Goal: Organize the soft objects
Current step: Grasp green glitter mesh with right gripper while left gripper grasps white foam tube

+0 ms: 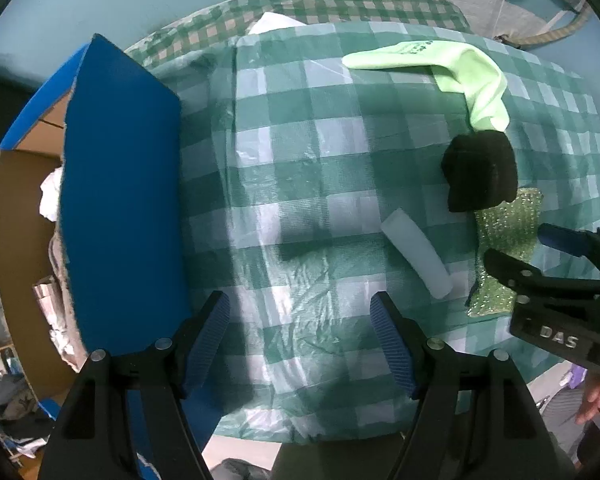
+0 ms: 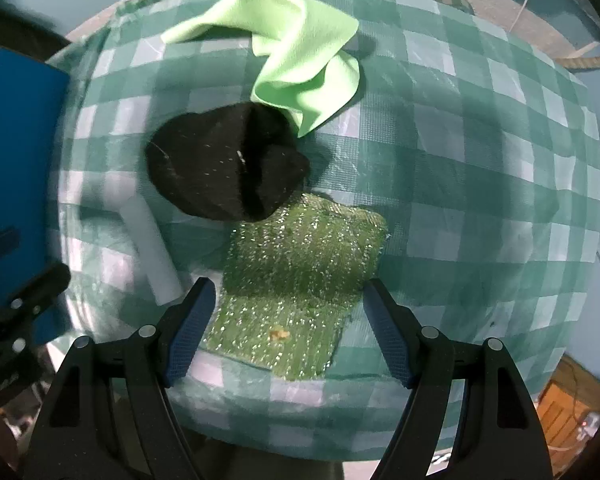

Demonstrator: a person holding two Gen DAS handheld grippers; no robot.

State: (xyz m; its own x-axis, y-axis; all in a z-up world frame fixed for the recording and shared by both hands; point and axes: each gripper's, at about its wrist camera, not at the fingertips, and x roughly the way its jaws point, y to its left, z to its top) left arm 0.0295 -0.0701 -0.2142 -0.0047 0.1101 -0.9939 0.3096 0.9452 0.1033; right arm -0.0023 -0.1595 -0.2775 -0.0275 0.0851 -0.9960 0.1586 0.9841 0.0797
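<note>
A green sparkly scrub cloth [image 2: 300, 276] lies at the table's near edge, between the fingers of my open, empty right gripper [image 2: 288, 332]. A black rolled sock [image 2: 224, 164] lies just beyond it, and a light green cloth [image 2: 296, 48] further back. A white foam cylinder [image 2: 150, 248] lies to the left. In the left wrist view my left gripper [image 1: 300, 340] is open and empty over bare tablecloth, beside the blue cardboard box [image 1: 120, 200]. The sock [image 1: 480, 172], cylinder [image 1: 416, 252], green cloth [image 1: 452, 68] and scrub cloth [image 1: 504, 248] lie to its right.
The table has a green-and-white checked plastic cover [image 1: 300, 184]. The blue box stands at the table's left side with white and foil items [image 1: 52, 196] inside. The right gripper's body [image 1: 560, 300] shows at the right of the left wrist view.
</note>
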